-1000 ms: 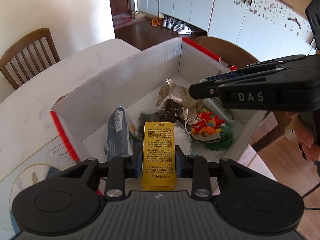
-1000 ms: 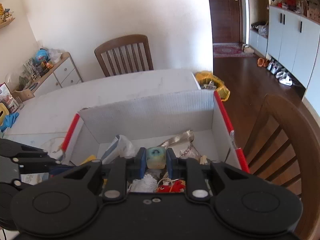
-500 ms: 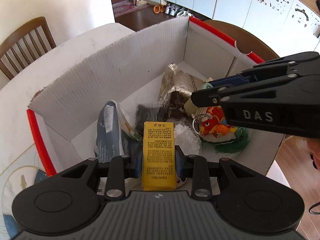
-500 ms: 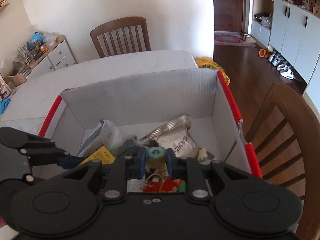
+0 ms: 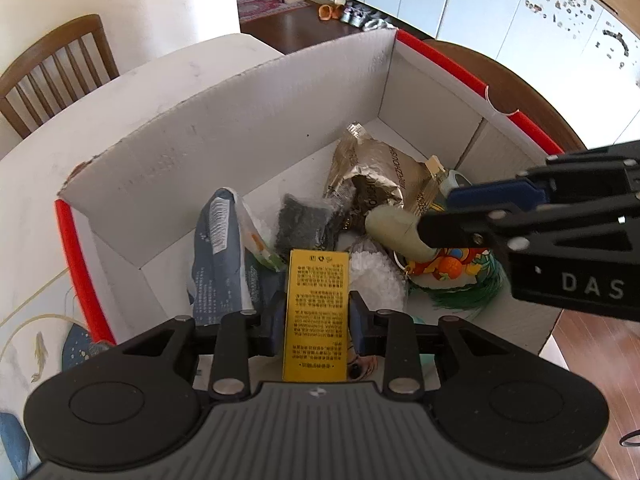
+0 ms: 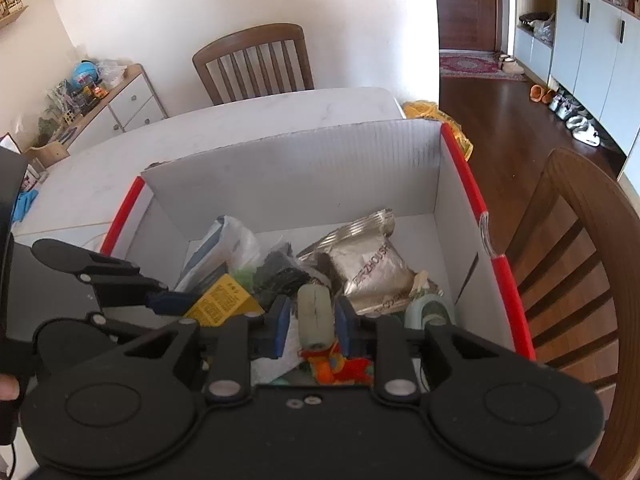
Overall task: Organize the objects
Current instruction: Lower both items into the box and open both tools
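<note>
My left gripper (image 5: 316, 316) is shut on a yellow printed box (image 5: 316, 312) and holds it over the near side of a white cardboard box with red rims (image 5: 240, 128). My right gripper (image 6: 314, 318) is shut on a pale green cylinder (image 6: 315, 314) and holds it inside the same cardboard box (image 6: 296, 168). The cylinder also shows in the left wrist view (image 5: 394, 230), at the tip of the right gripper (image 5: 436, 220). The yellow box also shows in the right wrist view (image 6: 222, 300).
In the cardboard box lie a silver foil bag (image 5: 376, 172), a blue-grey pouch (image 5: 218, 256), a dark mesh bag (image 5: 304, 220), a white fluffy item (image 5: 374, 276), a red-orange toy (image 5: 448, 268) and a tape roll (image 6: 430, 310). Wooden chairs (image 6: 256, 64) stand around the white table (image 5: 80, 128).
Both grippers have moved forward and down over the cardboard box, each keeping its hold. The box's contents now look closer and larger.
</note>
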Tool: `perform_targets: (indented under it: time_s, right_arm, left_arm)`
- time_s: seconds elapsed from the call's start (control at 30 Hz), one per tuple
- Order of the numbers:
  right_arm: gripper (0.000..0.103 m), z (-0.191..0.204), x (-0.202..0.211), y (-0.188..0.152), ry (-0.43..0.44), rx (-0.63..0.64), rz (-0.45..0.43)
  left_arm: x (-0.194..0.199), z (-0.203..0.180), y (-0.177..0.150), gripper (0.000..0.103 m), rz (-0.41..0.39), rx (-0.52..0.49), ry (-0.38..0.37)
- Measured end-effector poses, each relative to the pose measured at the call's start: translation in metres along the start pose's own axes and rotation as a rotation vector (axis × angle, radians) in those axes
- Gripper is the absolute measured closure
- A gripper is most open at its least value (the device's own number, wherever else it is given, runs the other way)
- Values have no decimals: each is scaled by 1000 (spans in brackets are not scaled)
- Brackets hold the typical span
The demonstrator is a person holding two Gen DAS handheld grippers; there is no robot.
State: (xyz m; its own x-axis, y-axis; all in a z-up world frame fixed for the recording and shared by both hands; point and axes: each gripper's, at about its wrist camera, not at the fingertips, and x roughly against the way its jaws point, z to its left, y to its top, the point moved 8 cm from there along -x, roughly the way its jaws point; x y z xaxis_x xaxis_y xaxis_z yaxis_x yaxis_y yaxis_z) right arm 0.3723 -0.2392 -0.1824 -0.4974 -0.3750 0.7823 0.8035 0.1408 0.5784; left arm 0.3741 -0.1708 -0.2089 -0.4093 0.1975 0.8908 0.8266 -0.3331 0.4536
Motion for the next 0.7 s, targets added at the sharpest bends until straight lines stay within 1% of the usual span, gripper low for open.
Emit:
perform_targets:
  time_s: [0.03, 0.07, 0.1, 0.13, 0.17, 0.43, 0.53, 0.7]
  right_arm:
    - [78, 0, 2, -1, 1, -1, 0]
    - [77, 0, 4, -1, 3, -2, -1]
    - [77, 0, 6, -2, 5, -3, -2]
    - [77, 0, 8, -3, 5, -5, -4]
    - [77, 1, 10, -4, 9, -9, -5]
    - [74, 17, 35, -5, 31, -10, -53]
    - [71, 27, 46, -2, 25, -8, -82]
    - [66, 41, 62, -2, 21, -1, -126]
  left_arm:
    - [3, 1, -1, 70, -5, 6, 0]
    - [6, 2, -1, 61, -12, 12, -5]
    - [9, 2, -1, 56, -22, 18, -14]
    - [14, 3, -1, 44, -37, 23, -19]
    - [18, 4, -1, 38, -54, 27, -18]
    - [55, 9, -6, 38, -140, 20, 2]
    - [72, 13, -9, 38, -176, 27, -1]
    - [99, 19, -12, 34, -238, 34, -11]
